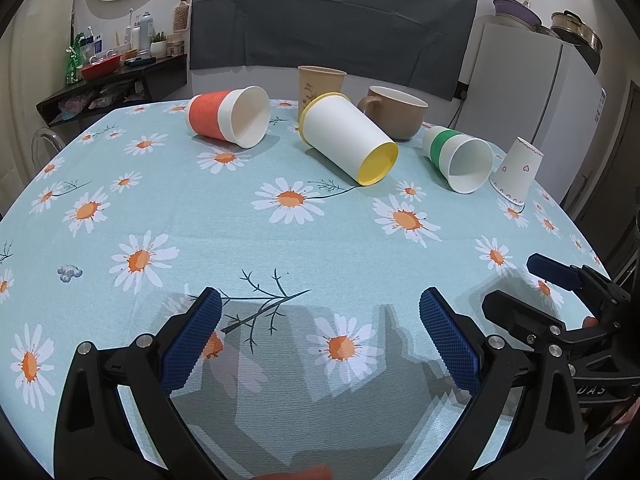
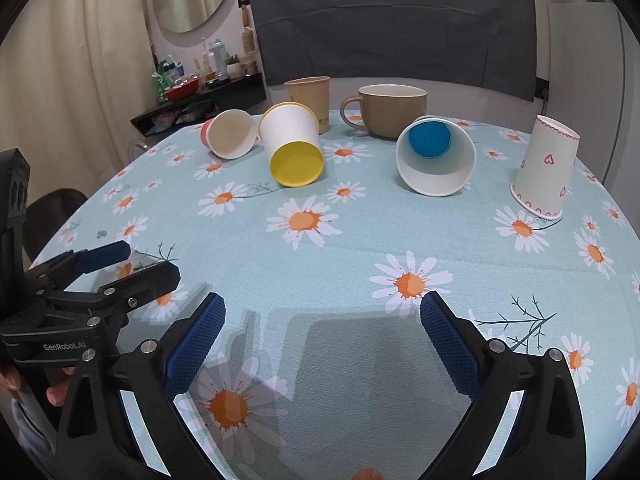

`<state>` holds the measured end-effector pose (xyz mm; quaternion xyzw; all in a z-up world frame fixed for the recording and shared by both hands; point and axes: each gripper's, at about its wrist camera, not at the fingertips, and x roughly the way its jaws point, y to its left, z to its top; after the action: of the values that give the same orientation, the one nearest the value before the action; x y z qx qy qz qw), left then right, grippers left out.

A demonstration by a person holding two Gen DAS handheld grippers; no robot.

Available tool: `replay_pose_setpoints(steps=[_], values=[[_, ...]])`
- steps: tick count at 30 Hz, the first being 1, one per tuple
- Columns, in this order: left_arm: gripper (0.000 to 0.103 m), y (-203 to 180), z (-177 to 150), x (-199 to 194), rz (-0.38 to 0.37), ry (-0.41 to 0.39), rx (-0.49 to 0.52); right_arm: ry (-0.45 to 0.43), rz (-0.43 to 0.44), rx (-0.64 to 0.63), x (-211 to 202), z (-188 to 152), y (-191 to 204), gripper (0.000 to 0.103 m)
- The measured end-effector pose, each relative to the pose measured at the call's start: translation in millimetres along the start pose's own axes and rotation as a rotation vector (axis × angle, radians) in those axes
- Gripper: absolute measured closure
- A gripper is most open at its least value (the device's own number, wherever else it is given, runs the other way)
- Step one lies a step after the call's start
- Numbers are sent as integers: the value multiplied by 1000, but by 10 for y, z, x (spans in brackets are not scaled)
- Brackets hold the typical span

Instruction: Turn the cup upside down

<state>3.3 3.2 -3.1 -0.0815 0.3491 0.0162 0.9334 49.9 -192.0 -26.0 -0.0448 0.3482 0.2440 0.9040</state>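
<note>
Along the far edge of the table (image 1: pixel 168 208), covered by a pale blue daisy-print cloth, I see a row of cups. An orange-sleeved paper cup (image 1: pixel 228 117) lies on its side toward the far left, mouth facing me. Just beside it, near the middle, a white cup with yellow rims (image 1: pixel 348 138) lies tipped over, its yellow base toward me. Behind that one stand an upright tan paper cup (image 1: pixel 320 86) and a brown ceramic mug (image 1: pixel 394 112). Toward the far right a green-banded white cup (image 1: pixel 458 158) lies on its side; the right wrist view shows something blue inside it. At the far right edge a white paper cup with pink hearts (image 1: pixel 516 172) sits mouth down.

Over the near edge, my left gripper (image 1: pixel 320 344) hangs with its blue-padded fingers spread wide, holding nothing. My right gripper (image 2: pixel 322 344) is likewise spread apart and empty, well apart from every cup.
</note>
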Motion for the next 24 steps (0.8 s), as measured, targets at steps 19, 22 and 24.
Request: replay_pose_setpoints(steps=[19,22,24], values=[[6,278,106,34,18,28,-33,39,-52,-66,117,232,124,9],[6,367,131,18,37,23,-34,45,-58,-99,158,437,161,9],[6,426,143,3,43,19,-37,59,-54,-111,216,590,179,9]])
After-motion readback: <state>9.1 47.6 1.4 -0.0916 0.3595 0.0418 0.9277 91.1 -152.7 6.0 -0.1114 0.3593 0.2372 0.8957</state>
